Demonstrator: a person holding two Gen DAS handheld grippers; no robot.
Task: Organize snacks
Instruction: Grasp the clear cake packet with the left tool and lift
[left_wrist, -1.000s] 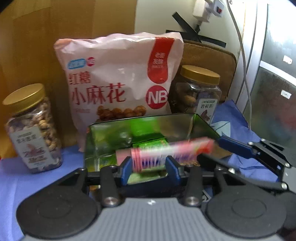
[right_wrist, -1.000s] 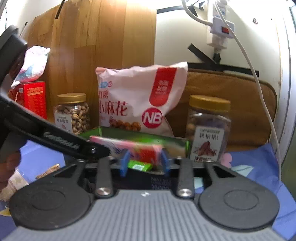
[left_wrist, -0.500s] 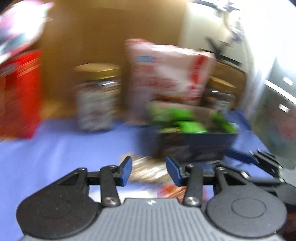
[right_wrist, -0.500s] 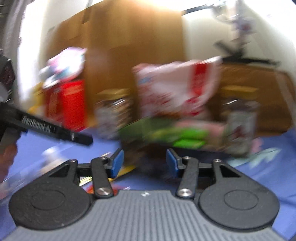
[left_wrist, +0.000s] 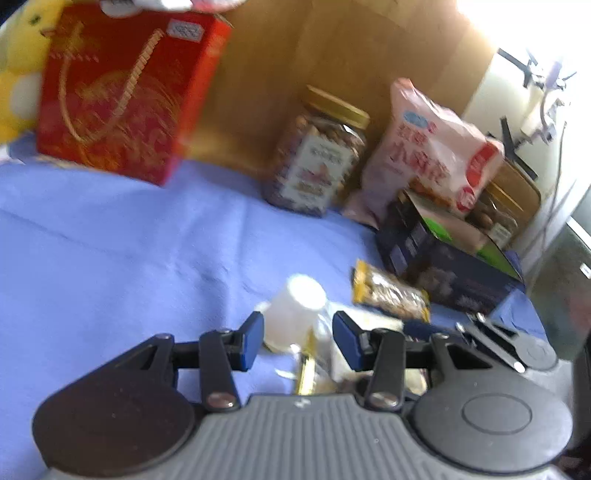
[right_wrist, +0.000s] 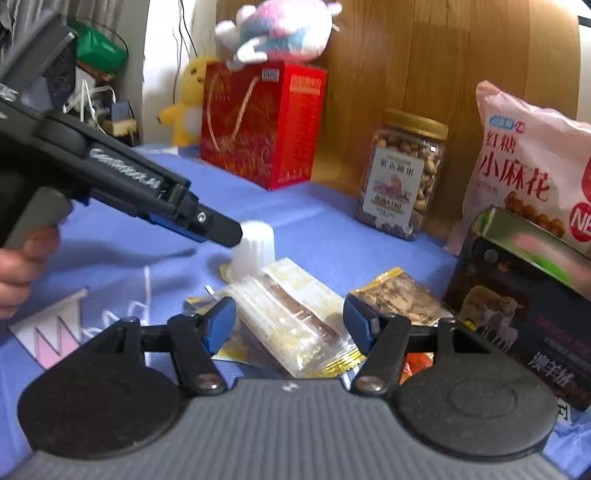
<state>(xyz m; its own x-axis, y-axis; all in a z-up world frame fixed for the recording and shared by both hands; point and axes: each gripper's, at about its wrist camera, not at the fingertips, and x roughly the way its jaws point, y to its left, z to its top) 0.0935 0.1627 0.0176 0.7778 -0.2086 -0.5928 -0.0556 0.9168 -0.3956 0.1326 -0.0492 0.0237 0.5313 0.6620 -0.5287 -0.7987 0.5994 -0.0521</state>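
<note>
Two jars (left_wrist: 317, 151) (left_wrist: 498, 218), one pink bag (right_wrist: 532, 166).

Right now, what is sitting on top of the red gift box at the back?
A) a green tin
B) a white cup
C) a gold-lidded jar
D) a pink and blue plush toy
D: in the right wrist view the pink and blue plush toy lies on the red gift box.

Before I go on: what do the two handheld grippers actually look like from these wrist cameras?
Both match. The right gripper has a ribbed grey body, two round black discs, black linkage arms with silver screws and blue pads on its jaws. The left gripper looks the same from its own camera; seen side-on, it is a black pistol-shaped tool with white lettering and a grey handle. No sleeves or cables are visible.
</note>
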